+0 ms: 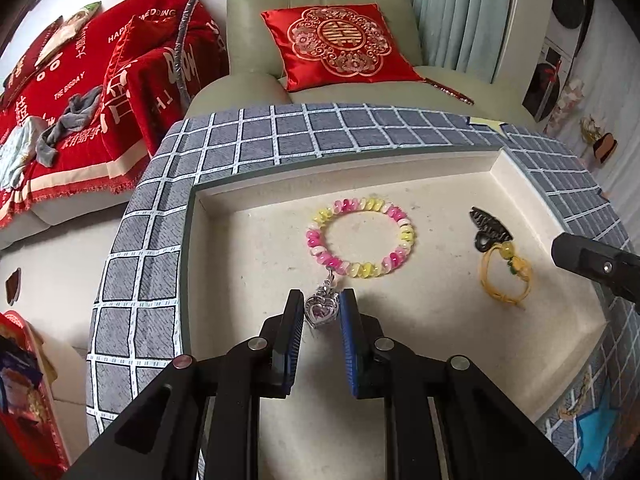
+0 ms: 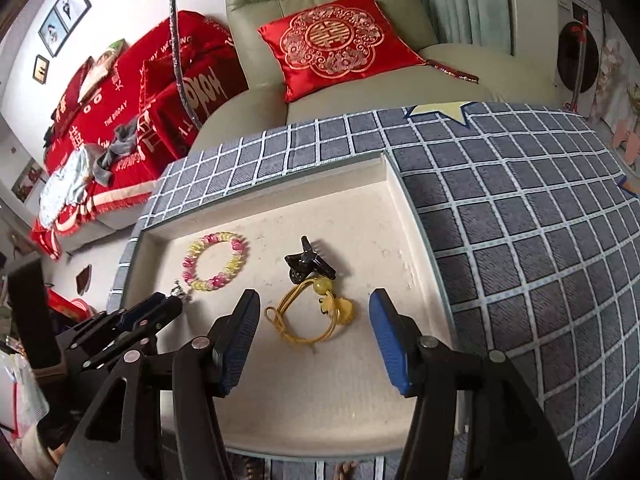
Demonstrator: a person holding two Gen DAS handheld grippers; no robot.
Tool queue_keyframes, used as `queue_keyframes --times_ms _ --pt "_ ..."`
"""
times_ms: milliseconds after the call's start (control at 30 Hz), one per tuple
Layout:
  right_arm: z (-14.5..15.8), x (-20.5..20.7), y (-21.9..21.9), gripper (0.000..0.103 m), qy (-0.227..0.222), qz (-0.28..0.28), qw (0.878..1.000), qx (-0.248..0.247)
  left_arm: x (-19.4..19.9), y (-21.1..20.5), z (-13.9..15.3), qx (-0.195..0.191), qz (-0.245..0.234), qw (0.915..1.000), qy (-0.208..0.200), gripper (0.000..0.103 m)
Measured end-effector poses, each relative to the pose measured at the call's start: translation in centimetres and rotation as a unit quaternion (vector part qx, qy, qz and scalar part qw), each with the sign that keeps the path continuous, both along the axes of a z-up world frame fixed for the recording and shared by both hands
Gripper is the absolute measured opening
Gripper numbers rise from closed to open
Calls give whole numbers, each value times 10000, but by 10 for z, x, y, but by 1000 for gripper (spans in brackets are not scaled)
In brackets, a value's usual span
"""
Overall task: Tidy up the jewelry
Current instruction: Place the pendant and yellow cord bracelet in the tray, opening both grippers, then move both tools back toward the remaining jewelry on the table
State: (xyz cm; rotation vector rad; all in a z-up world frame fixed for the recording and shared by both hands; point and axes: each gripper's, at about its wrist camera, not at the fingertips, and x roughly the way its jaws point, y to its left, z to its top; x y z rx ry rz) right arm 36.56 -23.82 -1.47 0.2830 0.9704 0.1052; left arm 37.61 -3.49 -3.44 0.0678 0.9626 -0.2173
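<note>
Left gripper (image 1: pixel 320 306) is standing narrow, its blue pads closing on the heart charm (image 1: pixel 319 309) that is hanging off the near side of the bead bracelet (image 1: pixel 361 237). Right gripper (image 2: pixel 314 312) is standing wide, nothing between its pads pressing on them; the yellow cord band (image 2: pixel 310 314) is lying flat on the tray floor in the gap, clear of both fingers. No earlier view is given, so only that state is being recorded. Tray (image 2: pixel 394 188) is sitting on a grey checked cloth (image 2: pixel 520 220); its raised rim is running along the far side and the right side, with bare floor lying open between the bracelet and the left wall and along the near part of the tray. Bracelet is lying flat as a ring in the far-left area, its charm trailing toward the left gripper, so the long axis is running near to far. Black clip (image 2: pixel 308 262) is touching the far end of the cord band, which is stretching from the clip back toward the near-left. Bracelet and band are lying apart, with open floor between them.
</note>
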Motion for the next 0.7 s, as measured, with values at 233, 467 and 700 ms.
queue_keyframes --times_ms 233,467,700 --pt "11 -16 -8 61 -6 -64 10000 41 -10 3 22 -128 103 9989 -449 103" --pt "24 -42 -12 70 -106 1 9999 51 -37 8 47 -94 33 9968 -789 103" --pt "45 -84 -9 86 -435 132 9990 -23 -79 18 66 -243 -118 9954 -923 103"
